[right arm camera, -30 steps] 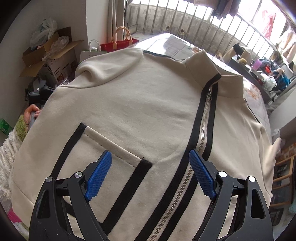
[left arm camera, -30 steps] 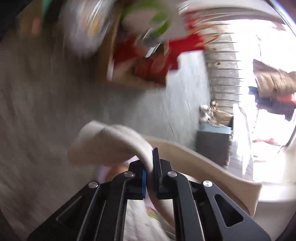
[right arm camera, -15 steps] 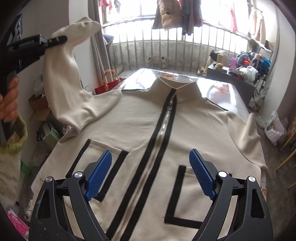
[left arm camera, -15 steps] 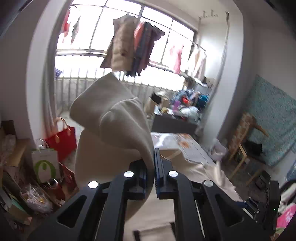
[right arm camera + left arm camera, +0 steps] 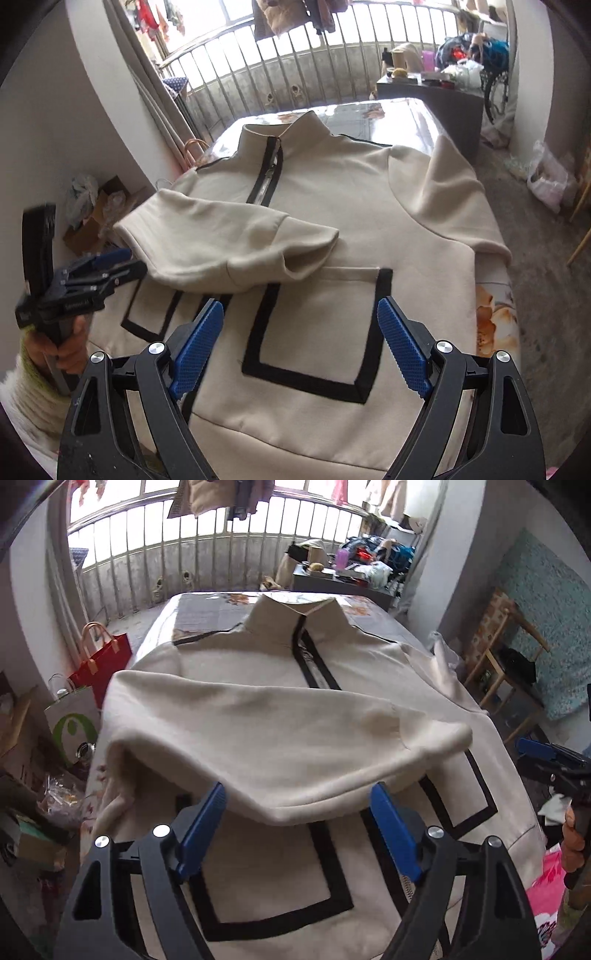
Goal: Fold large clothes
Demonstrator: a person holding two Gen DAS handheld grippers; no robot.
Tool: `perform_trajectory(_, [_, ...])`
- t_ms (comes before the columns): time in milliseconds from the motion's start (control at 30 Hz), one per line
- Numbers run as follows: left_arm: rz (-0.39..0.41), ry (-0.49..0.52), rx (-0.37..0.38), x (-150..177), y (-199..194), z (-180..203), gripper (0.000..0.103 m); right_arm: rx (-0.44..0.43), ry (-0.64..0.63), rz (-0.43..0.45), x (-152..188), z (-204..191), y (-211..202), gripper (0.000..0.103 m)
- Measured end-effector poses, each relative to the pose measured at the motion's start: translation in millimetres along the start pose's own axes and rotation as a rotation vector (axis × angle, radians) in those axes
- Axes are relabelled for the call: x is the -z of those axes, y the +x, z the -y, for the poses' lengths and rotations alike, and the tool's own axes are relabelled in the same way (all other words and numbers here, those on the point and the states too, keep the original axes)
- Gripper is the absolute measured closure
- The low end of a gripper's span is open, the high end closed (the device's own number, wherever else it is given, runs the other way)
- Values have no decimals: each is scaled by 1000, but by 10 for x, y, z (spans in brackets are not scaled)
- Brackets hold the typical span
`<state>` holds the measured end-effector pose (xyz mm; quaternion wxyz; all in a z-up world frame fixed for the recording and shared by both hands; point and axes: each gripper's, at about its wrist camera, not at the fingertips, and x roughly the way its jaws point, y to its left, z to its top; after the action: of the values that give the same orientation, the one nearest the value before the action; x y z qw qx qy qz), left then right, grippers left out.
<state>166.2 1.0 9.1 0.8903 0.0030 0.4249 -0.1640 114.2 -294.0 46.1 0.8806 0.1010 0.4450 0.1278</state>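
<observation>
So my left gripper (image 5: 297,829) has just been opening its jaws, and they stand wide now with nothing pinched between the blue pads; the folded sleeve (image 5: 280,738) lies right in front of them, its lower edge sagging into the gap without either pad pressing it. The thing I'm working on is a big cream zip-up sweatshirt with black trim (image 5: 332,236), spread front-up on the table with the glossy floral cover (image 5: 495,317), collar pointing toward the barred balcony window (image 5: 314,70). That sleeve is laid across the chest, hiding the middle of the zipper (image 5: 267,177), cuff end resting just above the black-outlined pocket (image 5: 317,332). The other sleeve (image 5: 454,195) drapes over the far side edge of the table. My right gripper (image 5: 301,347) hovers above the hem side, jaws spread wide and empty, looking down on that pocket. In the right wrist view I can see the left gripper off to the side, held in a hand (image 5: 62,350) with a fuzzy cuff. A red paper bag (image 5: 105,664) sits on the floor beside the table.
</observation>
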Motion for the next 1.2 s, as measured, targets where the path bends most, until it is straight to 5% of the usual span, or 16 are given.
perform_trajectory(133, [-44,-86,-92,195,14,-299,23,-164,129,-81,-315,117,304,21])
perform_trajectory(300, [-107,-179,-124,415,155,-591,22,-216,251,-223,-346,134,760,34])
perform_trajectory(600, [-58,-245,-91,440,168,-848,13,-141,311,-268,-187,162,1010,56])
perform_trajectory(733, [10,-216,-173,333,127,-911,13,-154,360,-281,-210,227,1058,60])
perform_trajectory(800, [15,-224,-204,300,166,-974,13,-144,370,-292,-253,242,1081,68])
perform_trajectory(867, [8,-241,-198,282,210,-1027,13,-131,371,-302,-289,236,1096,93])
perform_trajectory(1033, [-1,-251,-206,281,263,-1101,13,-47,244,-221,-467,-6,951,100])
perform_trajectory(1200, [-18,-253,-224,296,304,-1124,13,-6,38,-5,-1041,-403,612,100])
